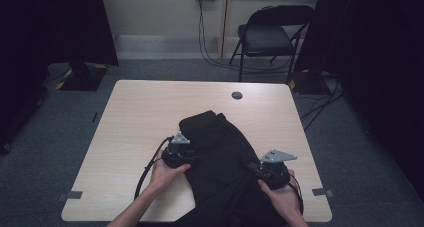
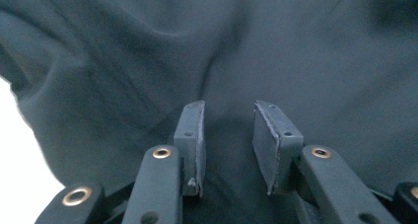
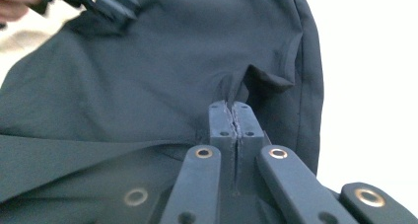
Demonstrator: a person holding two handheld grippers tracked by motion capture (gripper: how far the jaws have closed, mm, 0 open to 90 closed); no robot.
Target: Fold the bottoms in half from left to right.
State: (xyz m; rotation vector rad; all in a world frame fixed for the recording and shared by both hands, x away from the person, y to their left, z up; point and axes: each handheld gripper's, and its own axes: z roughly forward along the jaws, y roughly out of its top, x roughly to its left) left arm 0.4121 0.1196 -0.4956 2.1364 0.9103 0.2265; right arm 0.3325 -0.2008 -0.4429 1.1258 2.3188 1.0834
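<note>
Pinching a fold of the black garment (image 3: 162, 81) between its pressed-together jaws, the right gripper (image 3: 231, 110) sits at the cloth's right side, where the fabric puckers upward into the pads; in the high view this right gripper (image 1: 254, 168) lies near the desk's front right, held by the person's right hand (image 1: 281, 197); the left gripper (image 2: 227, 130) has its jaws spread, the pads (image 2: 193, 135) standing apart with dark fabric behind and between them, and no pad visibly pressing on it; in the high view the left gripper (image 1: 192, 157) rests at the garment's left edge, gripped by the left hand (image 1: 165, 174), with a cable trailing off toward the desk's front; the garment (image 1: 222, 157) lies rumpled on the pale wooden desk (image 1: 135, 117), spread from the middle toward the front edge; beyond the desk a folding chair (image 1: 270, 37) stands on the grey floor by the wall.
</note>
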